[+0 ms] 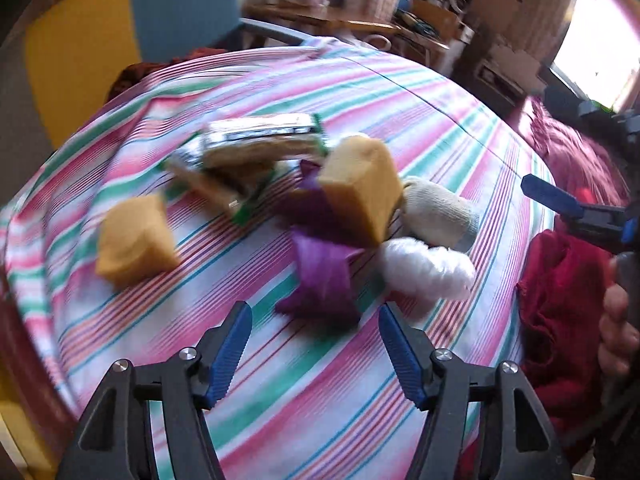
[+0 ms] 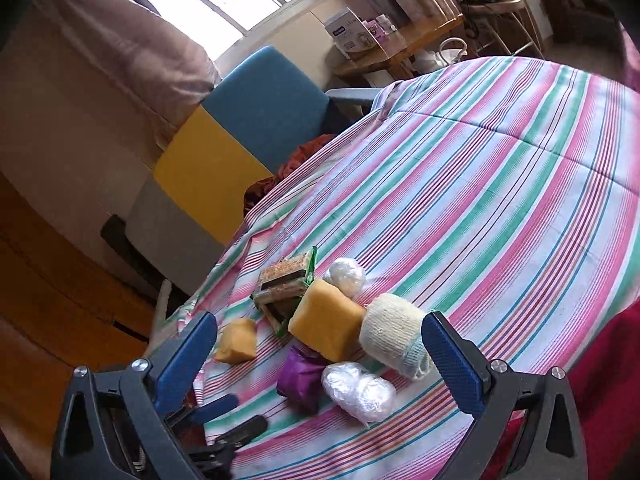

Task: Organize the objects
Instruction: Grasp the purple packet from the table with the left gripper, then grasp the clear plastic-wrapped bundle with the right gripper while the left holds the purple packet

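Note:
On a striped bedspread [image 1: 304, 392] lies a cluster: a purple packet [image 1: 320, 280], a big yellow sponge [image 1: 360, 188], a small yellow sponge [image 1: 136, 240], wrapped scouring pads [image 1: 256, 144], a cream yarn roll [image 1: 436, 208] and a white bundle [image 1: 424, 268]. My left gripper [image 1: 312, 316] is open, with the purple packet just beyond its tips and nothing between its pads. My right gripper [image 2: 318, 320] stands open above the cluster, near the big sponge [image 2: 324, 324] and the cream roll [image 2: 392, 328]. One of its blue fingers [image 1: 552, 196] shows in the left wrist view.
A red blanket [image 1: 560, 304] lies at the bed's right side, beside a person's hand [image 1: 616, 320]. A blue and yellow chair [image 2: 264, 112] stands past the bed edge, with a cluttered wooden table [image 2: 404, 52] behind it. Striped cover [image 2: 500, 184] stretches beyond the cluster.

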### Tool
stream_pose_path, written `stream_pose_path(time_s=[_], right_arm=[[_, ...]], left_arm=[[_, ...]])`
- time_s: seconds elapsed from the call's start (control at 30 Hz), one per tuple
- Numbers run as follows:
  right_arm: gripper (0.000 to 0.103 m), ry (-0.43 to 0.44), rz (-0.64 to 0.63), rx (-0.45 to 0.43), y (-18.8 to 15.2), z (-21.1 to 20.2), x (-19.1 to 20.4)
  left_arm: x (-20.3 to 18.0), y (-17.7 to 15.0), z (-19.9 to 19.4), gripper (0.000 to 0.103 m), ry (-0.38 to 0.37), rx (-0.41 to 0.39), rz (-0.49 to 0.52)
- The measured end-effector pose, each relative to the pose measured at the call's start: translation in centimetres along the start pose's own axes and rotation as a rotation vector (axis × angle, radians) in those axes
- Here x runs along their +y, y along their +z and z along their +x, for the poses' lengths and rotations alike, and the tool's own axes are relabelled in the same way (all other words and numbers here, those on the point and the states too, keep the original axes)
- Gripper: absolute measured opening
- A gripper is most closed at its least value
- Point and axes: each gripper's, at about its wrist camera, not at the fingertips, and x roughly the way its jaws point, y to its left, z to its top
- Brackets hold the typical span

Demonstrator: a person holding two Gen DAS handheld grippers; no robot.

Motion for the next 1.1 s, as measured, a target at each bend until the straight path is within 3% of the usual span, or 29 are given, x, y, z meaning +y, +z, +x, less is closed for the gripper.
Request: stream_pose_path(time_s=[0.1, 0.17, 0.23, 0.37, 0.5, 0.77, 0.97, 1.1], right_arm=[[0.103, 0.014, 0.003, 0.01, -0.1, 0.1, -0.1], [0.103, 0.023, 0.004, 0.018, -0.1, 0.3, -0.1], [0.103, 0.027, 0.009, 0.024, -0.1, 0.4, -0.2], [0.103, 0.038, 0.028, 0.027, -0.1, 0.4, -0.5], [0.103, 0.039, 0.048, 0.027, 0.0, 0.5, -0.8], [0.103, 0.027, 0.054, 0.046, 0.0, 0.8, -0.9], [0.103, 0.017, -0.006, 0.137, -0.4, 2.3, 0.2], [0.102, -0.048, -0.122, 0.217, -1.4, 3.9, 2.0]], left_arm=[[-0.5, 1.0, 1.7, 0.059, -0.006, 0.023, 0.027], [-0.8, 1.7, 2.9, 0.045, 0.002, 0.028, 0.047], [-0.6, 1.9, 4.5, 0.039, 0.016, 0.043, 0.035], [0.1, 0.8, 4.4, 0.037, -0.012, -0.019, -0.012], [0.6, -0.4, 3.6, 0.035, -0.029, -0.027, -0.063], [0.3, -5.7, 0.5, 0.035, -0.003, -0.065, -0.089], [1.7, -9.2, -1.4, 0.035, -0.013, -0.097, -0.149], [1.8, -11.1, -2.3, 0.035, -0.011, -0.107, -0.156]])
